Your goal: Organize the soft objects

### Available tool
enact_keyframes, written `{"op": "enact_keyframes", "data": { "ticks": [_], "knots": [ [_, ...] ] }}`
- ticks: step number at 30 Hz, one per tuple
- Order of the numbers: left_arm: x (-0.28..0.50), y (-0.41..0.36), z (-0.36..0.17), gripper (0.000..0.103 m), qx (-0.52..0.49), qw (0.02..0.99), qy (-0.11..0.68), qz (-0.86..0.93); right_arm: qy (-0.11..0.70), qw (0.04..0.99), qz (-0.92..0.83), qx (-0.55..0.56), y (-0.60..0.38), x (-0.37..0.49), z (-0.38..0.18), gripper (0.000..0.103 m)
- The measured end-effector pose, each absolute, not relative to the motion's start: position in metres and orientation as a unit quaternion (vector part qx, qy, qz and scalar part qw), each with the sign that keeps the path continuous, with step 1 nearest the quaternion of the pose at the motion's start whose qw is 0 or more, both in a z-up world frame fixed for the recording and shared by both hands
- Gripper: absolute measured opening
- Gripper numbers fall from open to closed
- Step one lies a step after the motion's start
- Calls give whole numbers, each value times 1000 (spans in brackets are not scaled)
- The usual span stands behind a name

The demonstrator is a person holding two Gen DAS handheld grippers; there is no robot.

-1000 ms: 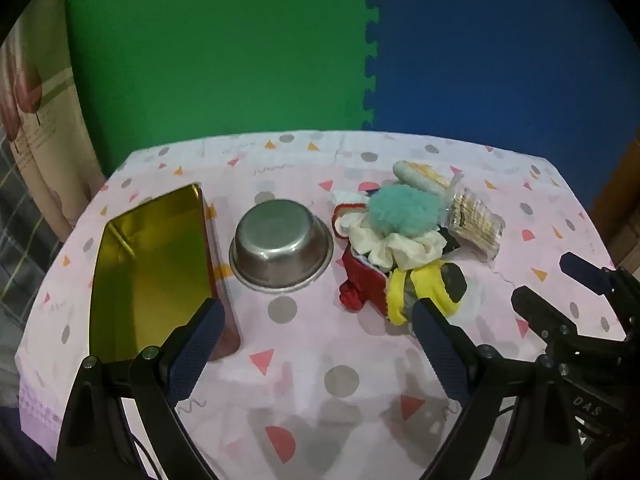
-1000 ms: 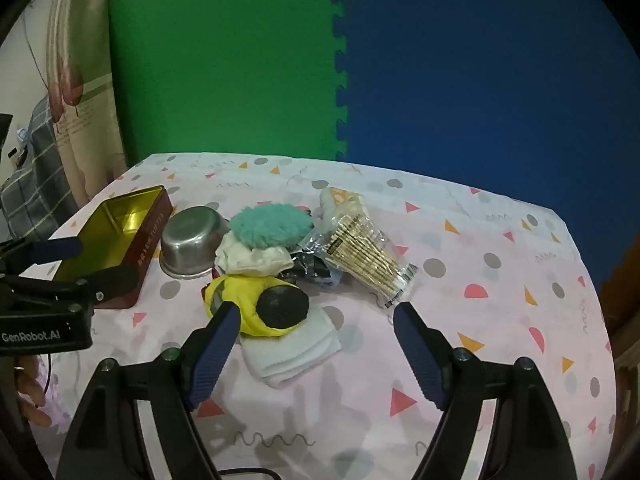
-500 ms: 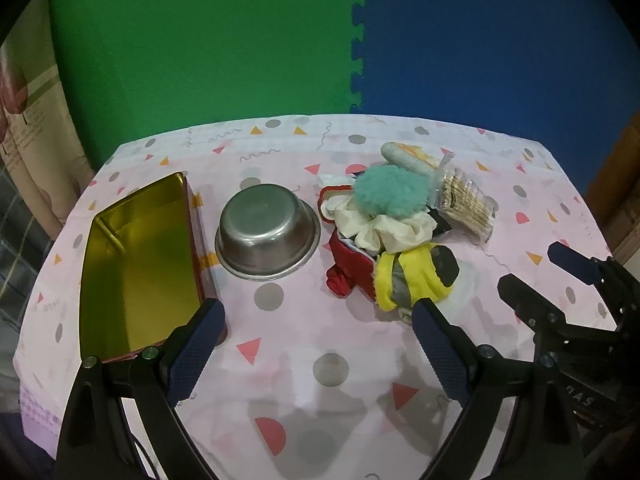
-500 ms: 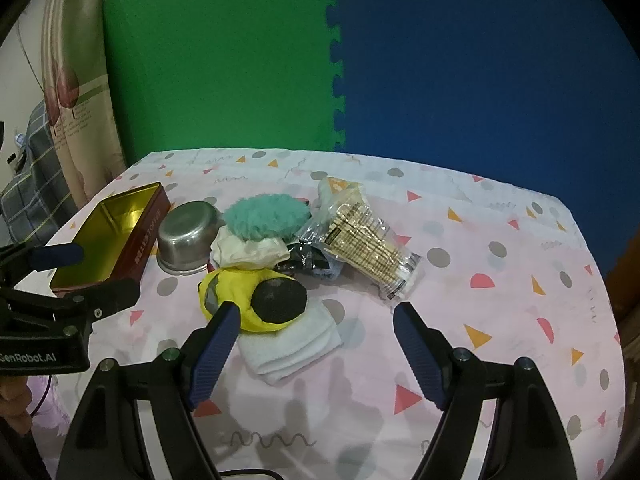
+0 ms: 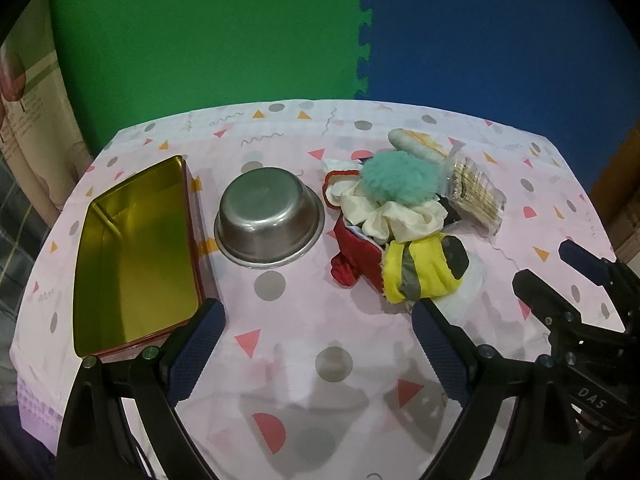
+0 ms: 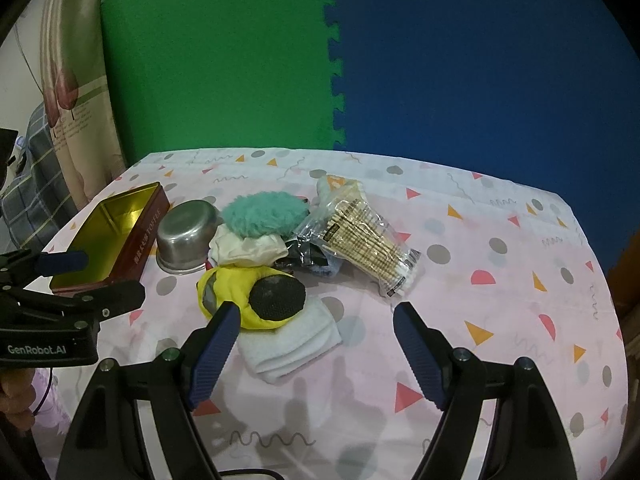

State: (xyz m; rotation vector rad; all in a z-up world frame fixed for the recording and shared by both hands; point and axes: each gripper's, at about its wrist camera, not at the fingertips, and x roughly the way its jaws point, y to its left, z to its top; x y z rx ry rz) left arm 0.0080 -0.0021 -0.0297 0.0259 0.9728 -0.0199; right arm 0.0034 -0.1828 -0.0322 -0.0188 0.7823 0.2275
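Both grippers, left gripper (image 5: 316, 340) and right gripper (image 6: 314, 344), hang spread and empty; the right frames the yellow plush (image 6: 248, 296) at centre frame, atop a white towel (image 6: 292, 344).

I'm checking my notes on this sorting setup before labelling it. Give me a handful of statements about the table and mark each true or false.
1. The red tin with the gold inside has nothing in it. True.
2. The steel bowl stands between the tin and the pile of soft things. True.
3. The left gripper is shut on the yellow plush. False: its jaws are wide apart and it holds nothing.
4. The teal fluffy item lies under the white folded towel. False: it sits on top of the pile, and the towel lies flat on the cloth, partly under the yellow plush.
5. The right gripper is open. True.
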Motion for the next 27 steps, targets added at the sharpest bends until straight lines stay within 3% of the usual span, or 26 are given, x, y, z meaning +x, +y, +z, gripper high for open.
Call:
{"op": "enact_keyframes", "data": {
  "ticks": [27],
  "knots": [
    [7,-6,-35,93,19,882,472,-10,380,918,111,-5,-184,3,-33,81]
  ]
}}
